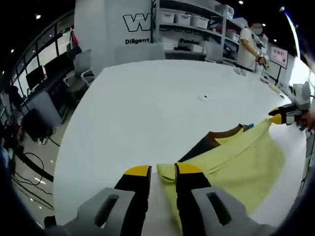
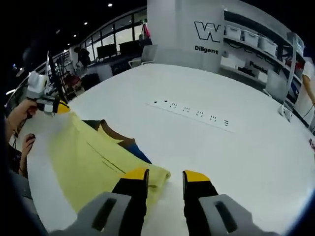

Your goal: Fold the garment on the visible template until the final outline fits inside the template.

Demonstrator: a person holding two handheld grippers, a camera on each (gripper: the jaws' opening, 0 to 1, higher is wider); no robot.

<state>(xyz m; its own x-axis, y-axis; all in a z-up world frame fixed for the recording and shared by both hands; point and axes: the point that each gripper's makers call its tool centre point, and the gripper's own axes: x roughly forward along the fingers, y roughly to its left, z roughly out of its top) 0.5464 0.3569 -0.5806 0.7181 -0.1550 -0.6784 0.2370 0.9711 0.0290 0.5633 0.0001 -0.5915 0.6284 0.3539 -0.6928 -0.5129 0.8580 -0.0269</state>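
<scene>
A yellow garment [image 1: 236,162] with a brown collar [image 1: 224,133] and a dark blue patch lies on the white table [image 1: 147,108]. My left gripper [image 1: 163,170] stands open, and one yellow corner of the garment lies in the gap between its jaws. At the far right, the right gripper [image 1: 281,117] meets the garment's other corner. In the right gripper view the same garment [image 2: 83,162] spreads to the left. My right gripper [image 2: 166,175] is open with a corner by its left jaw. A hand holds the left gripper [image 2: 54,106] at the far corner.
A row of sockets [image 2: 192,110] is set into the table [image 2: 236,147] beyond the garment. A small mark [image 1: 204,97] sits mid-table. A person [image 1: 246,44] stands by shelves with bins [image 1: 187,19] at the back. Chairs [image 1: 81,69] line the table's left edge.
</scene>
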